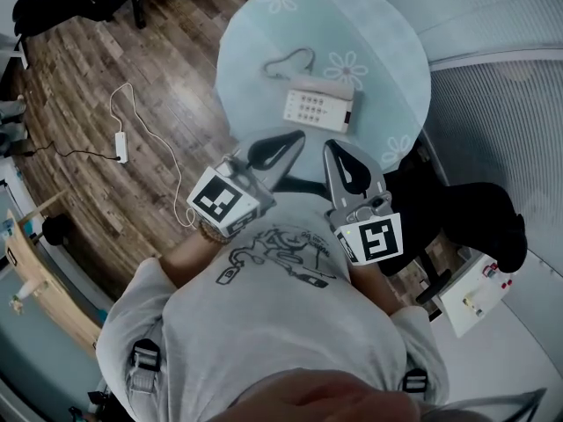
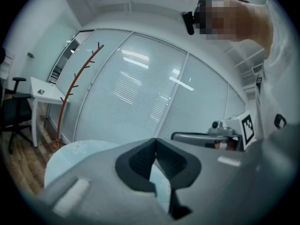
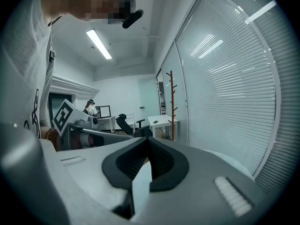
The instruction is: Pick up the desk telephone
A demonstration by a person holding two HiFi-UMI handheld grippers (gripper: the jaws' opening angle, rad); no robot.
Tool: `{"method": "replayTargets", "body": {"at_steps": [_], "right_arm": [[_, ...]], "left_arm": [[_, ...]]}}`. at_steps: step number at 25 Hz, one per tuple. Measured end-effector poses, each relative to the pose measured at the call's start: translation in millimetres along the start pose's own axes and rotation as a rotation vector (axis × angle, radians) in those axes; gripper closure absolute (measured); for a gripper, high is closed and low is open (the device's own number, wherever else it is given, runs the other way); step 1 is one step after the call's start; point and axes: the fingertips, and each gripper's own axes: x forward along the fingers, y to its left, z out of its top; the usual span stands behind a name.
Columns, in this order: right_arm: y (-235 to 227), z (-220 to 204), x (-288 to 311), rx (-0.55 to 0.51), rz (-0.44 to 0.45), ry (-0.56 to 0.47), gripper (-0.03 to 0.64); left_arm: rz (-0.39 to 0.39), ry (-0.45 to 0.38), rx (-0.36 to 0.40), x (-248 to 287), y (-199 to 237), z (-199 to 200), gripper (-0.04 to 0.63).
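Note:
The white desk telephone (image 1: 318, 104) lies on a round table (image 1: 264, 33) with a pale blue flowered cloth, and its cord (image 1: 290, 62) curls behind it. My left gripper (image 1: 297, 136) is shut and empty, hovering at the table's near edge, just short of the phone. My right gripper (image 1: 331, 146) is beside it, also shut and empty. In the left gripper view the jaws (image 2: 155, 142) meet over the cloth, and the phone is hidden. The right gripper view shows its jaws (image 3: 147, 140) together, with no phone in sight.
A white cable with an adapter (image 1: 121, 146) lies on the wood floor to the left. A white box (image 1: 475, 293) and a dark chair (image 1: 479, 214) stand to the right of the person. A coat stand (image 2: 75, 88) and a glass wall with blinds lie beyond the table.

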Motion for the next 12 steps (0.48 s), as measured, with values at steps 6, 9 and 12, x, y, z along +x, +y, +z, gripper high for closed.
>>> {"method": "replayTargets", "body": {"at_steps": [6,9,12], "right_arm": [[-22,-16,5,0.02,-0.007,0.028,0.607],[-35,-28,8,0.036,-0.011,0.045,0.597],[-51,-42,11,0.046,-0.023,0.071,0.579]], "left_arm": [[0.038,0.044,-0.007,16,15,-13,0.581],[0.064,0.063,-0.02,26,26,-23,0.558],[0.077,0.097,-0.031,34,38,-37,0.546]]}}
